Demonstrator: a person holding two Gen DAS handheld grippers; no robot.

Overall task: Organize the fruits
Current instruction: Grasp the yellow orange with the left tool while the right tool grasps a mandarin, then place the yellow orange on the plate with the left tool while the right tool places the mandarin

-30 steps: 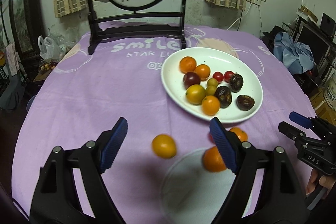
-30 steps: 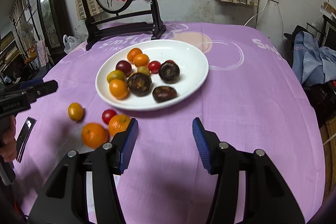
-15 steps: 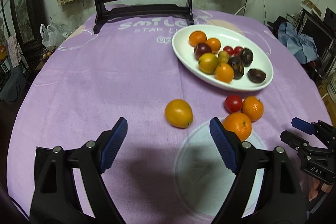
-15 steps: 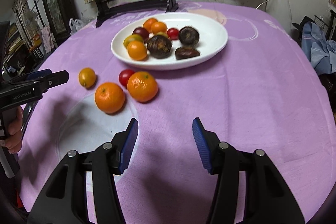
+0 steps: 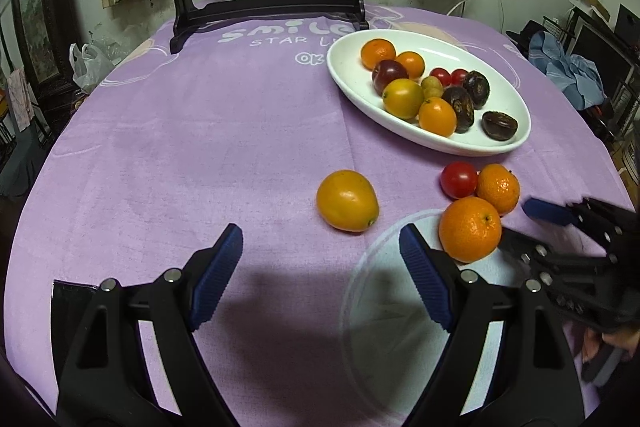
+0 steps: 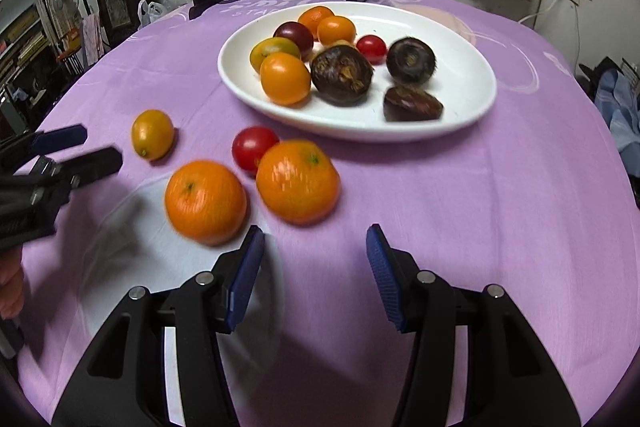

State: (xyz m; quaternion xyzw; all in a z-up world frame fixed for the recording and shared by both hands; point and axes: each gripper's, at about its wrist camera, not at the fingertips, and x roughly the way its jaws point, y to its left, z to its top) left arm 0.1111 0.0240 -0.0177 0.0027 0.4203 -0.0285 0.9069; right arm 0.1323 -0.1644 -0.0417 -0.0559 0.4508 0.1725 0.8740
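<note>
The left gripper [image 5: 320, 259] is released and holds nothing; a yellow fruit [image 5: 347, 200] lies just ahead of it on the table [image 5: 200, 147]. The right gripper [image 6: 316, 259] is released too, with two oranges [image 6: 298, 181] just ahead, near the plate [image 6: 472, 95].

Ahead of your left gripper, the purple tablecloth [image 5: 240, 131] carries white print: "smile" in big letters, cut off by the foot of the dark wooden stand [image 5: 268, 7], "STAR L" in smaller capitals beneath it, and "OK" just beside the white plate [image 5: 348, 83], whose rim hides the rest. From your right gripper the same print is blurred and partly hidden, so you cannot read it there
</note>
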